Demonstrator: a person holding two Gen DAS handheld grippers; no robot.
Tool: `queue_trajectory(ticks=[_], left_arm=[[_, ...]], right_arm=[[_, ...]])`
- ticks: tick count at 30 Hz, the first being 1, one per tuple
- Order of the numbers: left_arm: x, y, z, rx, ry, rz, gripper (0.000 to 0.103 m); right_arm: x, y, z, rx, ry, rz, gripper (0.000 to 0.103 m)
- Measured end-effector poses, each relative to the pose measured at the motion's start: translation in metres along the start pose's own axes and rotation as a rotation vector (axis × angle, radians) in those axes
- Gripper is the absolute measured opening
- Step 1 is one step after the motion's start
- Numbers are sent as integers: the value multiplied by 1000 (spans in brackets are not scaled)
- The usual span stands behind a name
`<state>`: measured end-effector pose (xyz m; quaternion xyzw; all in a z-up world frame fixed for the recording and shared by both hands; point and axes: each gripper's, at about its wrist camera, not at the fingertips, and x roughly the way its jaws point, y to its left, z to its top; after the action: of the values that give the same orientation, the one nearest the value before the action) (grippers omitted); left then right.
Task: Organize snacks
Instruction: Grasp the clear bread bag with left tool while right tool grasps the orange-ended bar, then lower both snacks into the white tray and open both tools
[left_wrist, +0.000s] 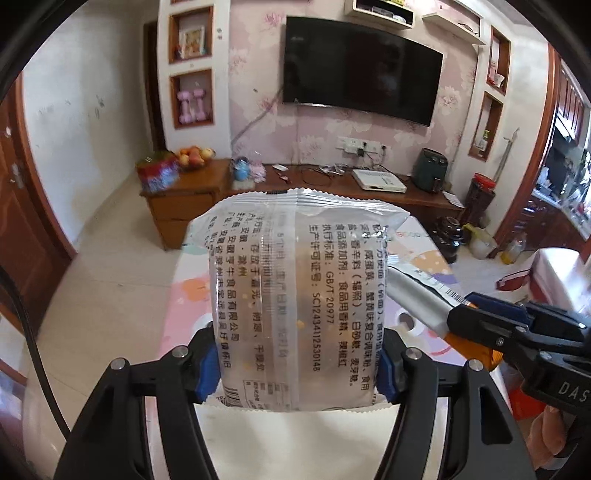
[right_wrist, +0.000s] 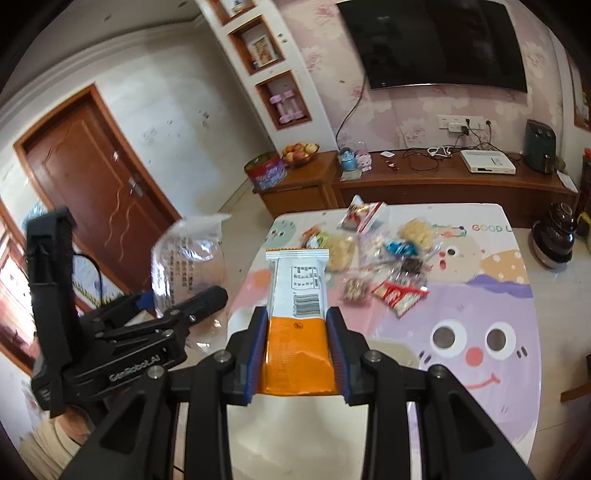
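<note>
The left gripper (left_wrist: 295, 363) grips one clear packet (left_wrist: 295, 295); the right gripper (right_wrist: 295, 354) clamps one orange-and-white bar (right_wrist: 297, 317). At twelve o'clock, roughly ten blurred snacks (right_wrist: 384, 258) litter the table (right_wrist: 480, 295).

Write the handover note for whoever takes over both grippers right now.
Left gripper: shut on the clear printed snack bag, held above the table.
Right gripper: shut on the orange and white snack pack, also in the air.
Table: a loose pile of small snacks lies at its far end, unsorted.
Done: two packs picked up.
Left: place both, then sort the pile. No container for them shows in either view.
</note>
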<state>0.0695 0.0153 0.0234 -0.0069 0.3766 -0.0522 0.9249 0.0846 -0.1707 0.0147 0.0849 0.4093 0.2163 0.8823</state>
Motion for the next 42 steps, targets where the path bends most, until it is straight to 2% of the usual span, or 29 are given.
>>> queue_trajectory(ticks=[3,9,15,18,25,28,30,34,36,38,42], left_arm=[[-5,5,-30,-4,-2,53,65],[8,8,-77,22,38,168,65],[26,10,-102,5,131,166,65],[29,7,-109,5,150,154,65],[38,3,-111,5,181,139,67],[38,3,-111,1,191,136,73],[35,2,-110,6,176,138,73],[27,-5,-108,32,134,161,97],[26,-6,-107,41,129,159,97],[27,-8,-108,50,134,162,97],[27,-9,-110,47,145,154,97]], right_arm=[[3,9,-23,-49,-20,-68,33],[9,17,-65,-48,-32,-136,33],[24,25,-87,-109,-10,-238,33],[24,29,-90,-134,-28,-289,33],[31,21,-92,-110,-1,-326,33],[34,17,-93,-96,8,-326,33],[35,16,-93,-94,13,-329,33],[36,16,-93,-89,18,-319,34],[35,16,-93,-85,11,-316,42],[34,16,-93,-86,1,-320,61],[32,18,-94,-96,-8,-333,64]])
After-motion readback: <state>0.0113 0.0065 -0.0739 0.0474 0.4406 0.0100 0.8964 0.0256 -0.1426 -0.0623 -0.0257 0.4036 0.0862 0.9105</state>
